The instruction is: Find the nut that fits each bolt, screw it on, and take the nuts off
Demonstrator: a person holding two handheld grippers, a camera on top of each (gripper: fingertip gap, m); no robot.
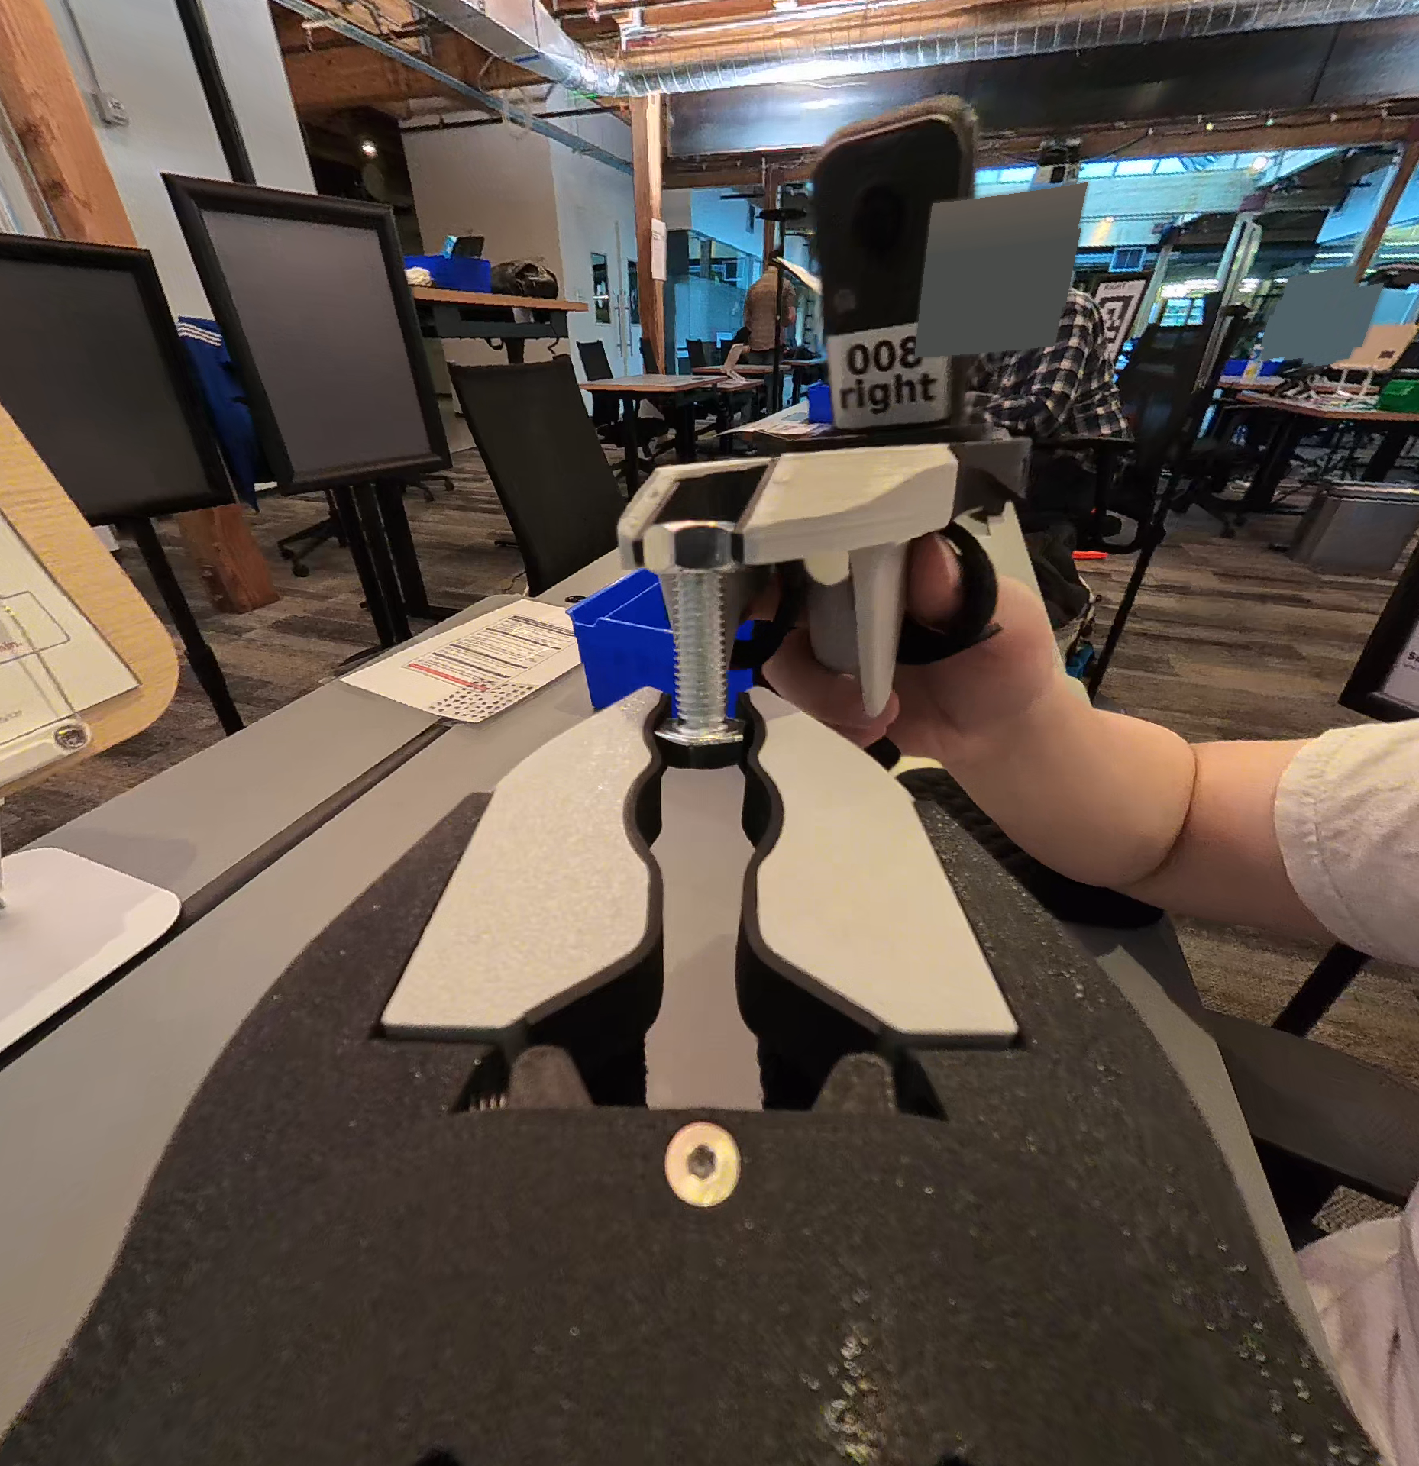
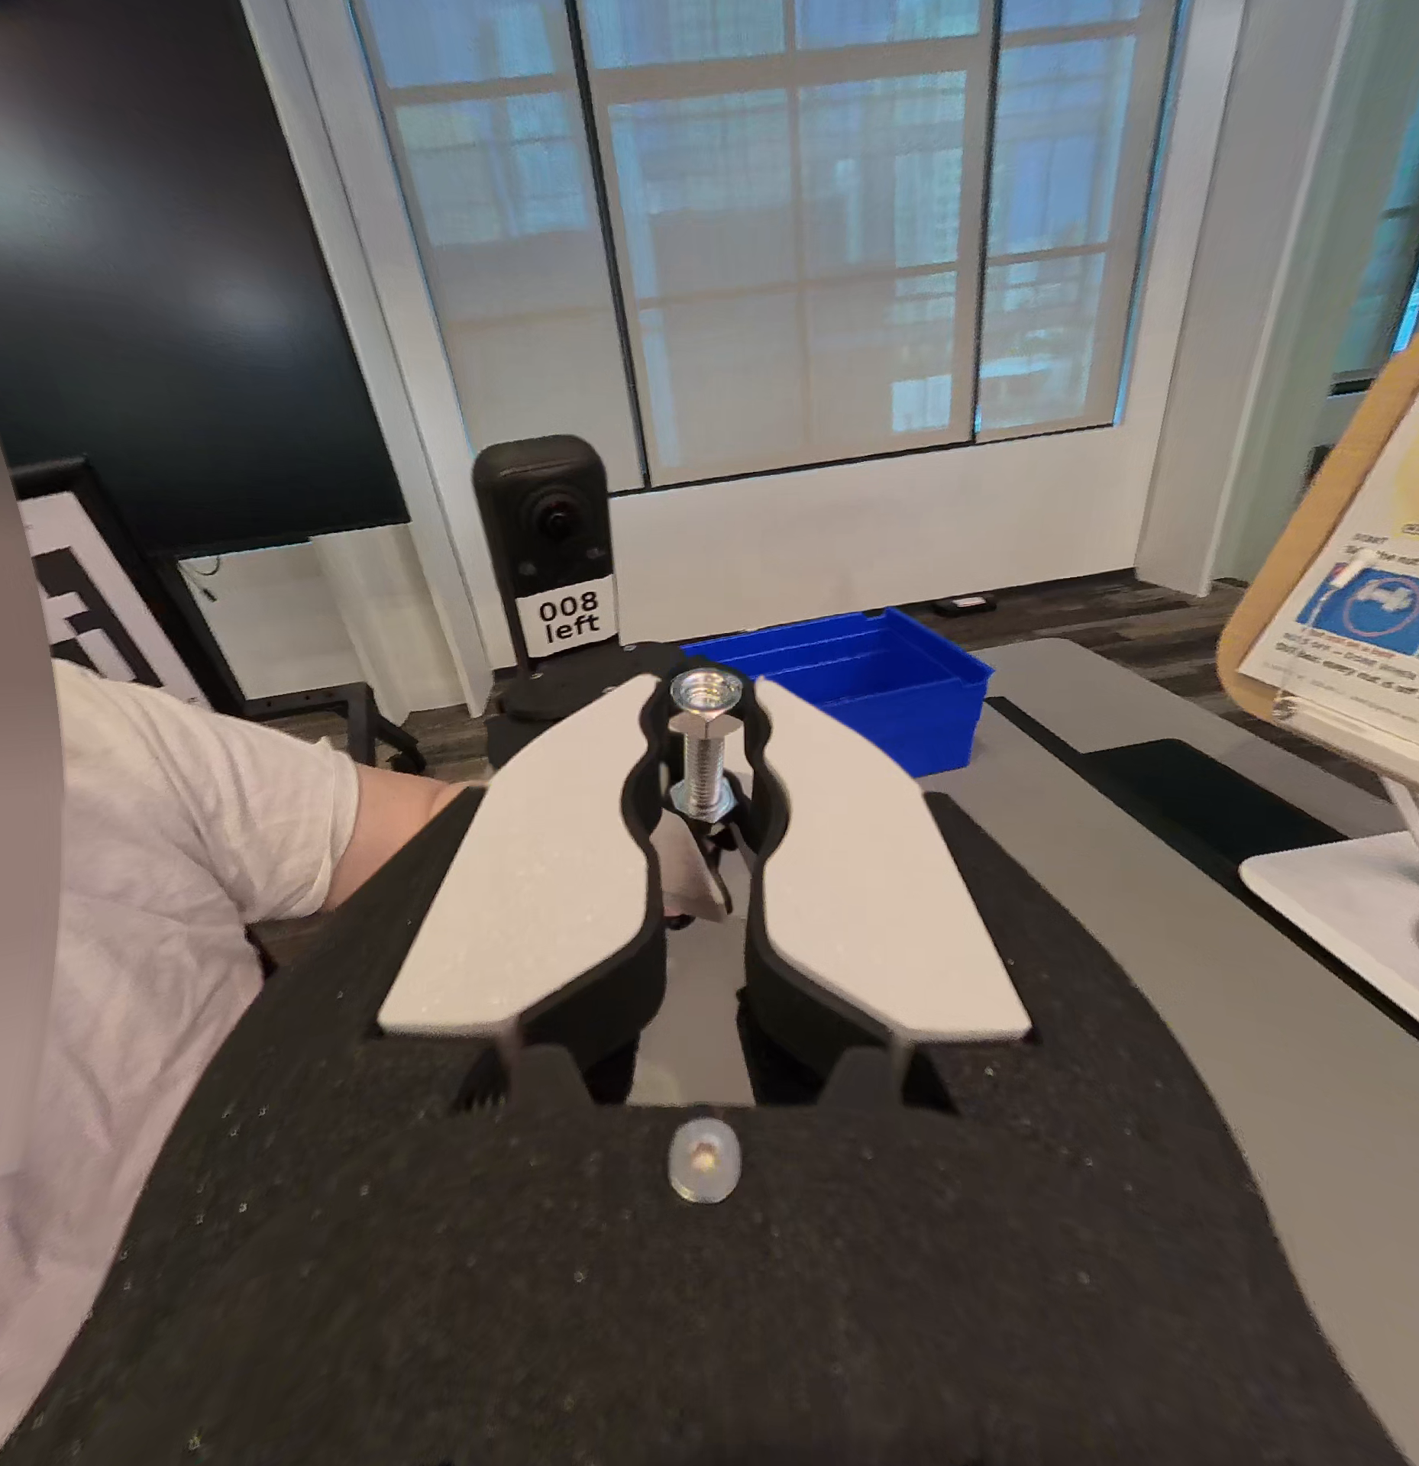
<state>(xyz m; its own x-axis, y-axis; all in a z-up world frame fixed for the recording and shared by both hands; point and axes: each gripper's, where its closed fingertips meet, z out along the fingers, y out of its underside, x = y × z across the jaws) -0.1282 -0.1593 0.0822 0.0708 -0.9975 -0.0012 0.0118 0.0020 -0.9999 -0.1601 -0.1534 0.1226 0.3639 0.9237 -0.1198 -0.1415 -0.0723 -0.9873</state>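
Note:
A silver bolt [image 1: 697, 635] stands upright in the air between the two grippers. My right gripper [image 1: 694, 547], held by a hand [image 1: 960, 674], is shut on the bolt's hex head from above. My left gripper [image 1: 700, 718] is shut on a nut [image 1: 700, 734] at the bolt's lower end. In the right wrist view, my right gripper [image 2: 705, 698] holds the head at its tips. The bolt's shaft [image 2: 700, 761] runs down to the nut [image 2: 702, 803], which sits at the left gripper [image 2: 702, 809] below. How far the nut is threaded on is hidden.
A blue bin [image 1: 619, 642] stands on the grey table [image 1: 214, 801] just behind the bolt; it also shows in the right wrist view [image 2: 849, 698]. A printed sheet [image 1: 484, 658] lies beside it. An instruction board on a stand [image 2: 1341, 619] is at the table's side. The left gripper's tips are roughly 5 cm from the right gripper's.

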